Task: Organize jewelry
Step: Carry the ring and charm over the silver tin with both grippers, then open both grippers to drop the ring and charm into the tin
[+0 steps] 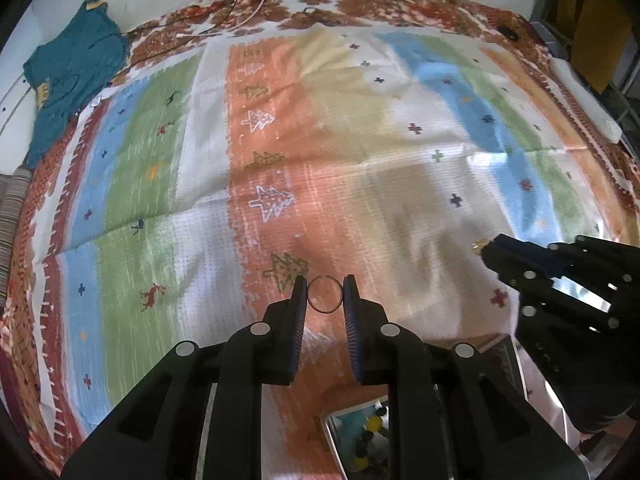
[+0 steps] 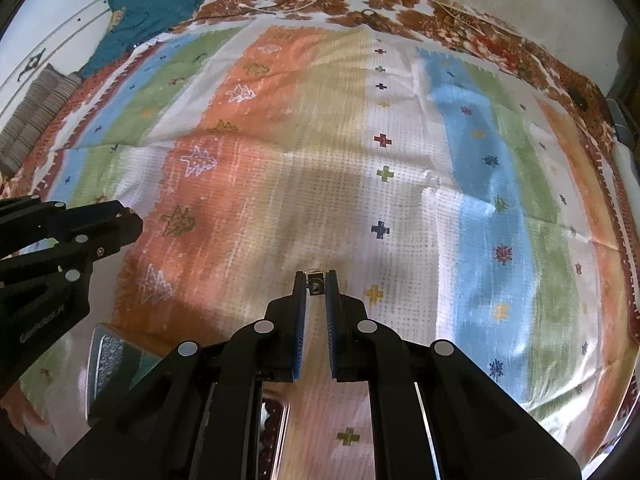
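Observation:
My left gripper (image 1: 324, 286) is shut on a thin dark bangle (image 1: 325, 295), held upright between the fingertips above the striped cloth. My right gripper (image 2: 316, 280) is shut on a small jewelry piece with a clear stone (image 2: 315, 284), pinched at the fingertips. The right gripper also shows in the left wrist view (image 1: 486, 248), with a gold bit at its tip. The left gripper shows in the right wrist view (image 2: 136, 220) at the left edge. A shiny metal tray (image 1: 332, 436) holding small dark and yellow pieces lies under the left gripper.
A colourful striped cloth (image 1: 360, 140) covers a red patterned bedspread. A teal garment (image 1: 72, 76) lies at the far left. Cables (image 1: 240, 12) lie at the far edge. A second metal tray (image 2: 104, 356) with a teal inside sits at lower left in the right wrist view.

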A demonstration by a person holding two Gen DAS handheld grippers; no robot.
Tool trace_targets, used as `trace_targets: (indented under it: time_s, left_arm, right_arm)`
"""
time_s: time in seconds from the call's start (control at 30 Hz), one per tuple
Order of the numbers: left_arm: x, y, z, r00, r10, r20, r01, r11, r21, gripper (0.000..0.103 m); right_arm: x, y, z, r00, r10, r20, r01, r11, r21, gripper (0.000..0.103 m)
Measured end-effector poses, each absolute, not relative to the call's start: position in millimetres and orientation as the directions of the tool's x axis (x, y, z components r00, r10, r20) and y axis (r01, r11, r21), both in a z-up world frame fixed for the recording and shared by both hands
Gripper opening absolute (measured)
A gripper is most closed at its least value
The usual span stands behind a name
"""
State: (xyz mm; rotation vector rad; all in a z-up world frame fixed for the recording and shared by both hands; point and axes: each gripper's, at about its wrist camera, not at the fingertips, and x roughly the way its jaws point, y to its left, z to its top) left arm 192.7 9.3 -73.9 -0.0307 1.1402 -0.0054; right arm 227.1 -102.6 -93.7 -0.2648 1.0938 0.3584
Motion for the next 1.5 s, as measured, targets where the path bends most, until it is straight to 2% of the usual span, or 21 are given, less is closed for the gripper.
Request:
trace_targets:
  time_s: [0.53,1.43,1.5]
  left_arm:
    - [143.3,-5.7,-40.7,0.48,-0.068,-0.875,0.024,0.998,-0.065,0.018]
    - [87.2,-21.1,-22.0,0.524,-0.104,-0.845,0.047,0.995,-0.093,0.018]
    - [85.7,-17.5,-21.2,0.524,-0.1,-0.846,0.028,0.995,-0.1,0.033]
  right_arm:
    - [179.2,-104.6,-61.0,0.467,0.201,-0.861,-0.445,0.895,-0.032,0.01]
    - [129.2,-115.4,-50.1,0.454,0.278,-0.846,-0.49,0.872,0.024,0.011]
    - [128.1,-117.1,-51.3,0.437,0.282,-0.854,-0.485,0.873,0.04,0.012]
